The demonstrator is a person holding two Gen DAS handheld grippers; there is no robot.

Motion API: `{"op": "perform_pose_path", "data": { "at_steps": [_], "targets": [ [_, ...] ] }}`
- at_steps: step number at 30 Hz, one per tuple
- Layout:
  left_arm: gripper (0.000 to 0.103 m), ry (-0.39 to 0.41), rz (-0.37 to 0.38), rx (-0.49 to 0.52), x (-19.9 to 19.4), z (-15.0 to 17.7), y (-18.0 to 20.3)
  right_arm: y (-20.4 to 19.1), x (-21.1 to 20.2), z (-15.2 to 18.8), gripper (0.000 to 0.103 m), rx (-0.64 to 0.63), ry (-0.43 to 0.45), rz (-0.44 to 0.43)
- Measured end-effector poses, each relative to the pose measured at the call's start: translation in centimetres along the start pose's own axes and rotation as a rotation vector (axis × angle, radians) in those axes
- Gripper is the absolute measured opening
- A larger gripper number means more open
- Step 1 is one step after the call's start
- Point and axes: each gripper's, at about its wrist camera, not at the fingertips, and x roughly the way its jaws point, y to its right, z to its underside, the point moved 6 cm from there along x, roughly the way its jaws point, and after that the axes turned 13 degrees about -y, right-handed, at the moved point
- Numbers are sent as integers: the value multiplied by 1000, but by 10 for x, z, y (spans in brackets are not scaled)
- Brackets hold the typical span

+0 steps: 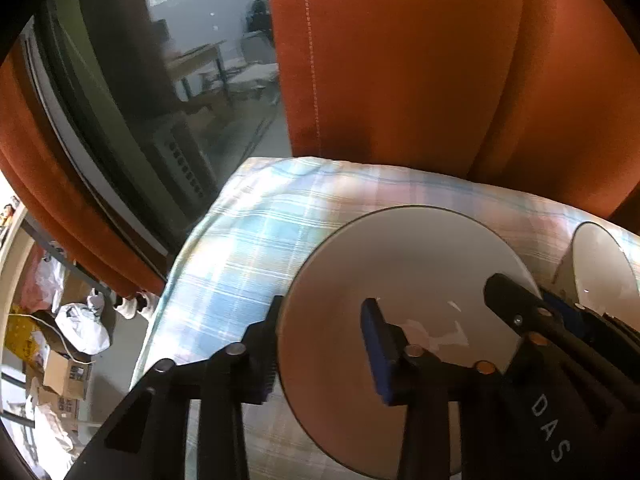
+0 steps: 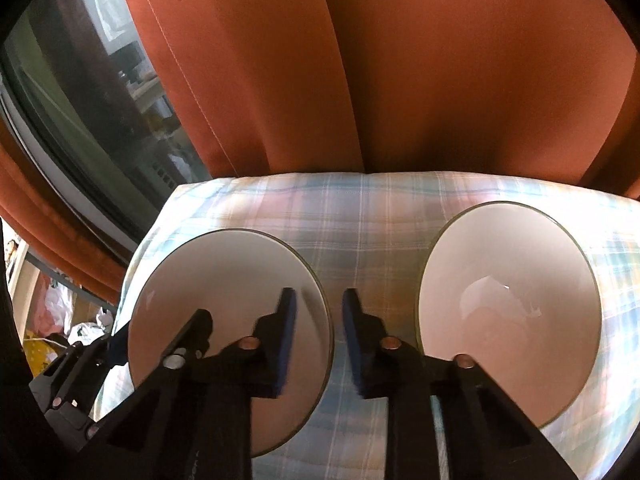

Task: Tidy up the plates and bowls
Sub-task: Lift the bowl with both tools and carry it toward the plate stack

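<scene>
Left wrist view: a white plate [image 1: 400, 264] lies flat on a plaid cloth [image 1: 248, 240], and the left hand-held gripper [image 1: 323, 308] is closed on its left rim, one finger outside the edge and one pad over the plate. In the right wrist view, the right hand-held gripper [image 2: 319, 294] clamps the plate's right rim. A white bowl [image 2: 508, 280] sits apart to the right, before an orange curtain [image 2: 400, 60].
</scene>
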Motion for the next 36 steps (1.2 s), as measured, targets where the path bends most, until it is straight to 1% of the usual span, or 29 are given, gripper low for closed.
{"op": "perform_pose_path", "data": {
  "at_steps": [2, 5, 10, 19, 27, 32, 36],
  "targets": [
    [33, 0, 0, -4, -1, 0, -2, -2, 3, -1, 18, -9, -4, -6],
    [32, -4, -1, -12, 0, 0, -2, -4, 1, 0, 18, -17, -9, 4],
    [32, -13, -2, -12, -4, 5, -1, -4, -1, 2, 18, -16, -24, -7],
    [32, -4, 11, -7, -26, 19, 3, -1, -19, 16, 18, -9, -22, -1],
    [32, 38, 18, -5, -68, 33, 0, -3, -55, 30, 18, -4, 10, 4],
    [32, 71, 31, 8, -102, 44, 0, -7, -88, 42, 18, 3, 45, 4],
    [32, 91, 48, 33, -123, 59, 6, -7, -116, 58, 18, 26, 61, 3]
  ]
}}
